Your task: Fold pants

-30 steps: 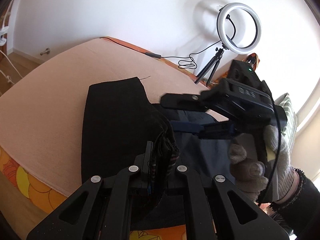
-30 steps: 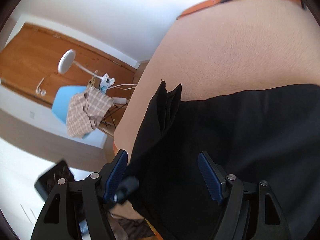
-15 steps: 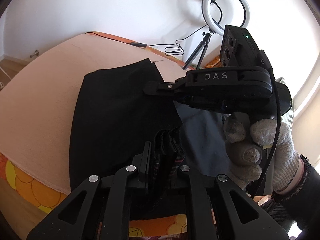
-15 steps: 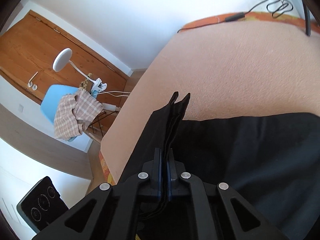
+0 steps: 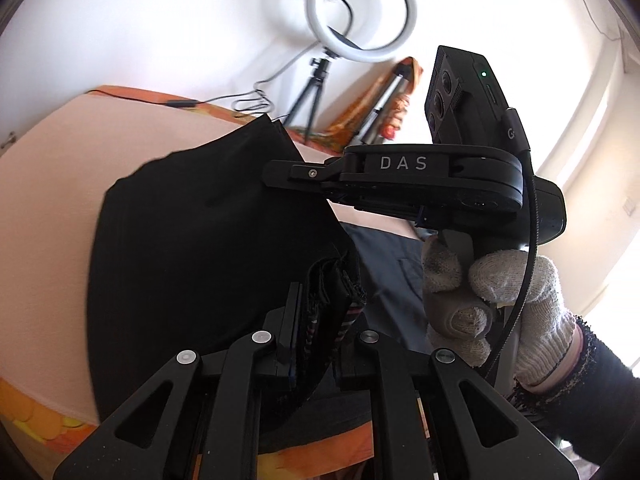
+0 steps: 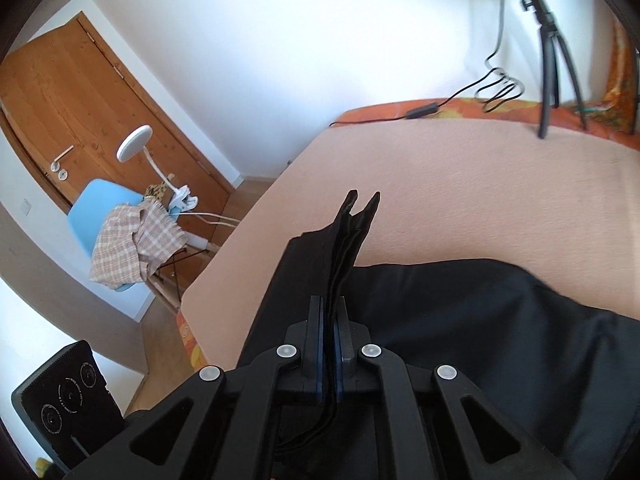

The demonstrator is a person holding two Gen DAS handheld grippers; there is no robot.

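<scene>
Pants (image 5: 192, 240) black, folds indistinct | left tongs (image 5: 320, 312) pinching hem | right tongs (image 6: 329, 340) pinching edge

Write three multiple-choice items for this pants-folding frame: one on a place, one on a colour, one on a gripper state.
1. Where does the ring light stand?
A. On the blue chair
B. On a tripod at the bed's far edge, by the wall
C. On the floor by the door

2. What colour are the pants?
A. Black
B. Beige
C. Red

3. What is the right hand-held gripper doing?
A. Open above the bed
B. Shut on nothing
C. Shut on the pants

Answers: 1 B, its tripod legs rest beyond the peach bed cover; 2 A, the cloth is dark black in both views; 3 C, layered fabric sticks up between its closed fingers.
</scene>
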